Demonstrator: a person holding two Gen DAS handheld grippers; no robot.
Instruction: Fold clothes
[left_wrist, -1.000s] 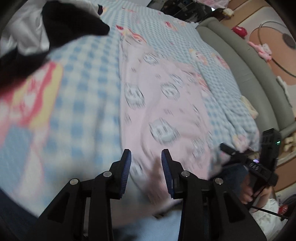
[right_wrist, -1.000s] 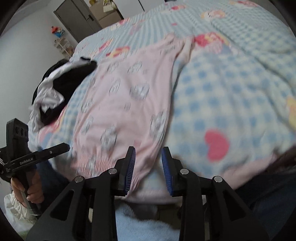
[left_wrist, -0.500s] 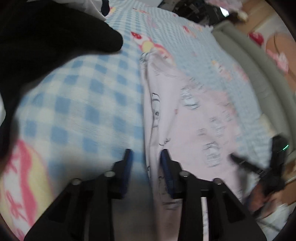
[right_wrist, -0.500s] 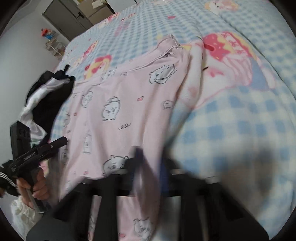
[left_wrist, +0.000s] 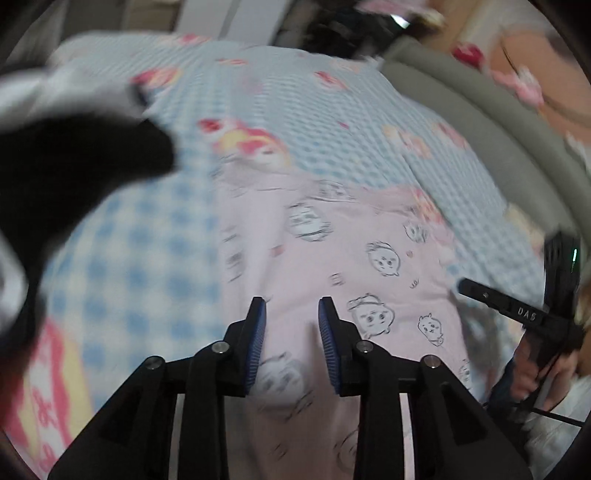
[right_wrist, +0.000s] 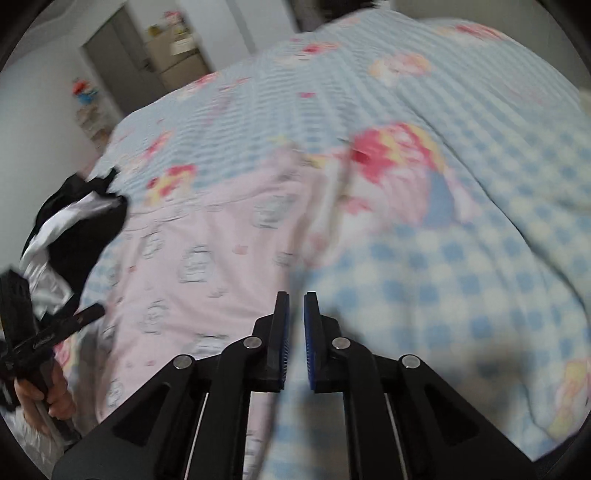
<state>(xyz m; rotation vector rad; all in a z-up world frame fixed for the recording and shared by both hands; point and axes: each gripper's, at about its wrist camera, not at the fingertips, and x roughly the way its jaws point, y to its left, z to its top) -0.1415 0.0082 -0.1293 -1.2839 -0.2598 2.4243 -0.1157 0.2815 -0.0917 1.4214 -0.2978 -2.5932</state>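
On a bed (right_wrist: 461, 229) with a blue checked cover, pink pyjama trousers (left_wrist: 332, 266) lie spread flat; the left gripper (left_wrist: 291, 314) hovers over them with fingers apart and empty, the right gripper (right_wrist: 294, 306) at their right edge with fingers nearly closed on nothing visible, so the next move calls for a firm pinch on an edge to fold.

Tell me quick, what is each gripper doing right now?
Left gripper: open, nothing held, over the pale pink cartoon-print garment.
Right gripper: nearly closed, a narrow gap remains, nothing visibly held.
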